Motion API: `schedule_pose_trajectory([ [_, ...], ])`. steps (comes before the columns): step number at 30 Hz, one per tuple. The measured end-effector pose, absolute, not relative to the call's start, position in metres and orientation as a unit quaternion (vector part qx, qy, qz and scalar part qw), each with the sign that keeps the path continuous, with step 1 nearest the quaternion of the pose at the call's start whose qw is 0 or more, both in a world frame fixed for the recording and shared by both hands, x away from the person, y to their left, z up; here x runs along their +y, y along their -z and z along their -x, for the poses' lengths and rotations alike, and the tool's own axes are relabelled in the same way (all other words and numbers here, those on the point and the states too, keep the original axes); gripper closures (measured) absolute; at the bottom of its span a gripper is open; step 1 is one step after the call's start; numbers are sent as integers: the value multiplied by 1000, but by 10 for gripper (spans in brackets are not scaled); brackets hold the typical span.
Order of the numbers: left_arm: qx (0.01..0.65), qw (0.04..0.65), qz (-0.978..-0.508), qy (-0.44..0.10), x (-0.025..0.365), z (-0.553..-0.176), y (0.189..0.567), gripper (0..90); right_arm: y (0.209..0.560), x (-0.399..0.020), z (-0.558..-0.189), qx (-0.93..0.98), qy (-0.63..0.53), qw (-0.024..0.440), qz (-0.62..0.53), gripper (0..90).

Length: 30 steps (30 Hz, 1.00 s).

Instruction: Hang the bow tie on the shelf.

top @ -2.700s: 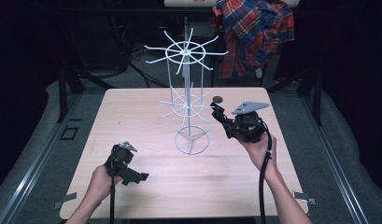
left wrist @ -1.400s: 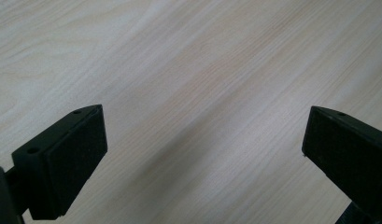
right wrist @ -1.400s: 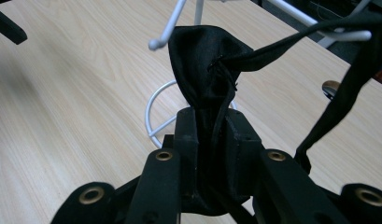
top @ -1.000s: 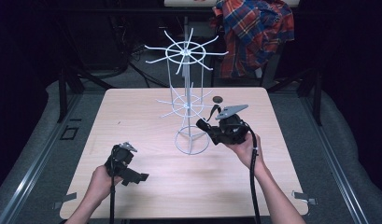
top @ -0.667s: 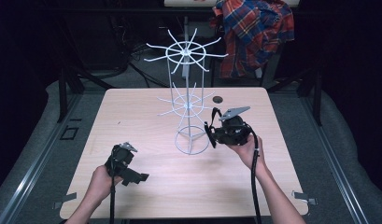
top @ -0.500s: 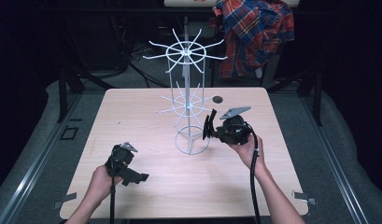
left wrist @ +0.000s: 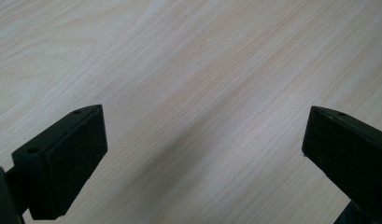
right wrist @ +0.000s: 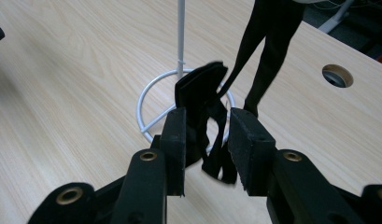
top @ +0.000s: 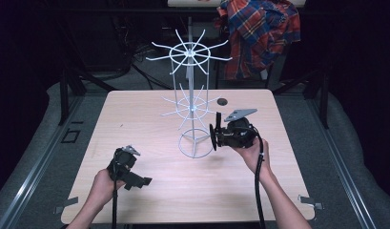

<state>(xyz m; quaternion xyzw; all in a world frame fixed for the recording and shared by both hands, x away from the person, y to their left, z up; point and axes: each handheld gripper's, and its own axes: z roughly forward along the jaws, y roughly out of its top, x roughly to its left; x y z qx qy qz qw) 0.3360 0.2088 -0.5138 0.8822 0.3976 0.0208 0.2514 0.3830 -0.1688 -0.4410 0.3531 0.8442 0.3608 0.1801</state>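
Black strap held beside the wire rack's base.

High view: the right hand-held gripper (top: 214, 137) sits just right of the white wire rack (top: 192, 102), whose long axis stands upright on the pale wood tabletop (top: 135, 114); the left hand-held gripper (top: 144, 181) rests well apart.
Left gripper view: jaws spread wide over bare woodgrain.
Right gripper view: jaws pinch a limp black strap (right wrist: 205, 100) against the rack's ring base.

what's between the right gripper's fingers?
The right gripper is shut on a black strappy item, possibly an eye mask with a band. Behind it stands the white wire rack with its ring base. The item's pinched part is hidden by the fingers.
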Motion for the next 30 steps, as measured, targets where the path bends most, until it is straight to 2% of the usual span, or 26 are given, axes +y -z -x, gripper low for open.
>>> schedule_pose_trajectory([
  [6, 398, 252, -882, -22, 209, -336, 514, 2, 433, -177, -376, 844, -355, 176, -361, 600],
  [14, 398, 253, -881, -23, 209, -336, 513, 3, 421, -187, -359, 844, -347, 168, -374, 374],
  [21, 400, 254, -881, -24, 209, -336, 513, 2, 417, -199, -346, 847, -332, 158, -383, 271],
  [23, 400, 254, -880, -24, 209, -336, 513, 3, 418, -202, -342, 848, -325, 157, -388, 210],
  [30, 400, 253, -881, -23, 209, -336, 513, 3, 423, -217, -325, 850, -309, 155, -396, 151],
])
